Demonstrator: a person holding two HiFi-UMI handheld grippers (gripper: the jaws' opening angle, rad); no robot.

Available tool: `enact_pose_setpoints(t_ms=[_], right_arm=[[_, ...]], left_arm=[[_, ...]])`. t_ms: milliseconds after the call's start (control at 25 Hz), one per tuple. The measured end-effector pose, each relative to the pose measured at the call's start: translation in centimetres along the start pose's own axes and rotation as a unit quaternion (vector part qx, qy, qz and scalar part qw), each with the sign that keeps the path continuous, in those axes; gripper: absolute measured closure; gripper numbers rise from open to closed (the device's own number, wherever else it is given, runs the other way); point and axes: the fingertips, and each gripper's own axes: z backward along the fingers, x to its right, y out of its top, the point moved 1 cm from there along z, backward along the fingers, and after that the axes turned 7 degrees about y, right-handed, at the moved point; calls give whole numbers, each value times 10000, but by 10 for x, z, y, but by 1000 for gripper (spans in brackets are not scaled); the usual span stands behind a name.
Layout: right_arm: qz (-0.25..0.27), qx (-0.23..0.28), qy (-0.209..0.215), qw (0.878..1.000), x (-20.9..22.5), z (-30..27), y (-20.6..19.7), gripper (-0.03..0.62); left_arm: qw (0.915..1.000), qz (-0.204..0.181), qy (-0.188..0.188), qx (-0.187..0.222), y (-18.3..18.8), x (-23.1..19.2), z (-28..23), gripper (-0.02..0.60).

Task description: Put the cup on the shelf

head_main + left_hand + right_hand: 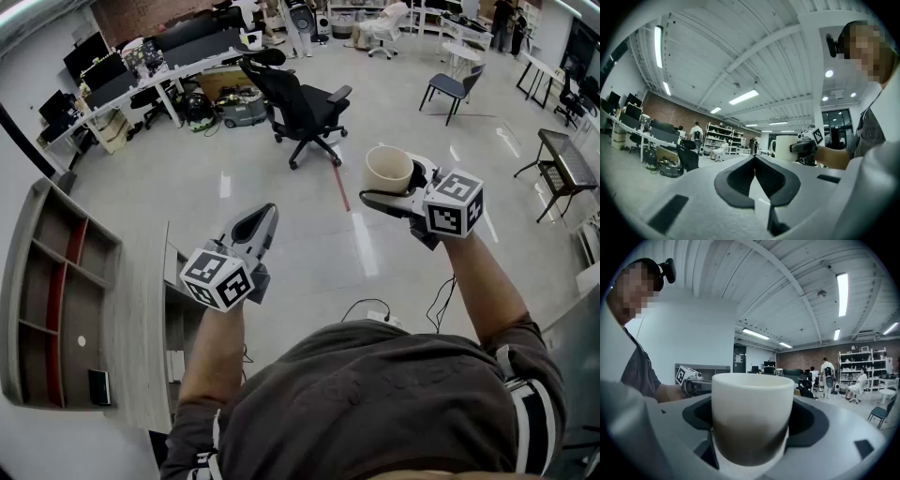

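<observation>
In the head view my right gripper (382, 185) is shut on a cream cup (388, 169), which it holds upright at chest height over the floor. The right gripper view has the cup (752, 416) filling the space between the jaws, mouth up. My left gripper (266, 215) is held level to the left of it, its jaws pressed together with nothing in them; its own view shows the closed tips (754, 159) and the cup (783, 147) off to the right. A grey shelf unit (56, 300) with open compartments stands at the left, well away from both grippers.
A black office chair (305, 108) stands ahead on the glossy floor. Desks with monitors (141, 75) line the back left. A blue chair (452, 89) and a black table (562, 159) are at the right. Cables (375, 309) lie on the floor near me.
</observation>
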Motion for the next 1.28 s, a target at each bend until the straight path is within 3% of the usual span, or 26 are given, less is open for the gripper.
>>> enact_pose_setpoints(t_ms=[560, 1280], right_arm=[[-38, -45, 77, 10000, 3, 9, -2, 158], [-59, 107, 456, 9989, 9, 44, -6, 158]], left_arm=[[10000, -1, -31, -7, -3, 13, -10, 581], [9993, -225, 220, -199, -1, 67, -19, 583]])
